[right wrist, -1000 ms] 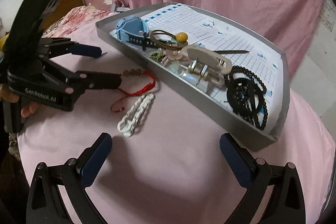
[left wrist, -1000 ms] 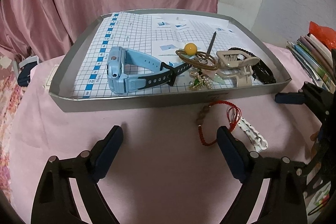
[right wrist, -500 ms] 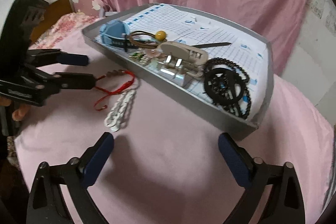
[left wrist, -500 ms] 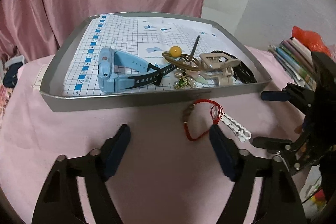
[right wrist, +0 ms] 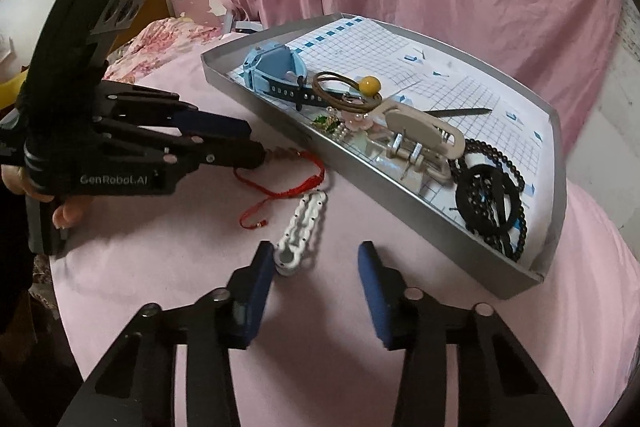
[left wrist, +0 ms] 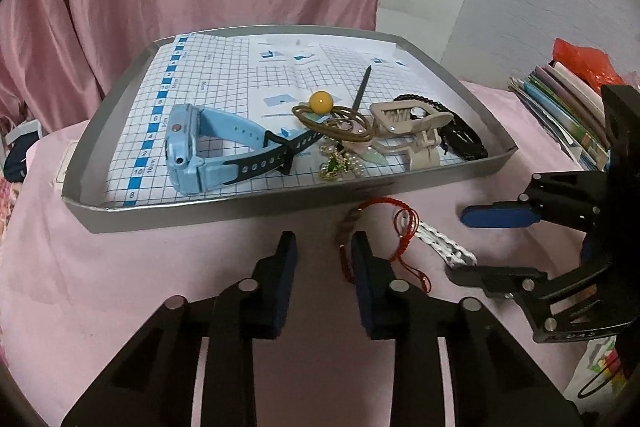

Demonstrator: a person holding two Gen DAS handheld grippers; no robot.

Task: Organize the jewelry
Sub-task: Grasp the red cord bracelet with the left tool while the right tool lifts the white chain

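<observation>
Red bracelet (left wrist: 362, 223) lies on the pink cloth (left wrist: 120, 275) just before the tray (left wrist: 280, 205), beside the white chain (right wrist: 304, 231). Left gripper (left wrist: 323, 259) has narrowed since earlier, fingers part-closed, right pad touching the bracelet, nothing grasped. Right gripper (right wrist: 314, 267) likewise narrowed, released, at the chain's end.
</observation>
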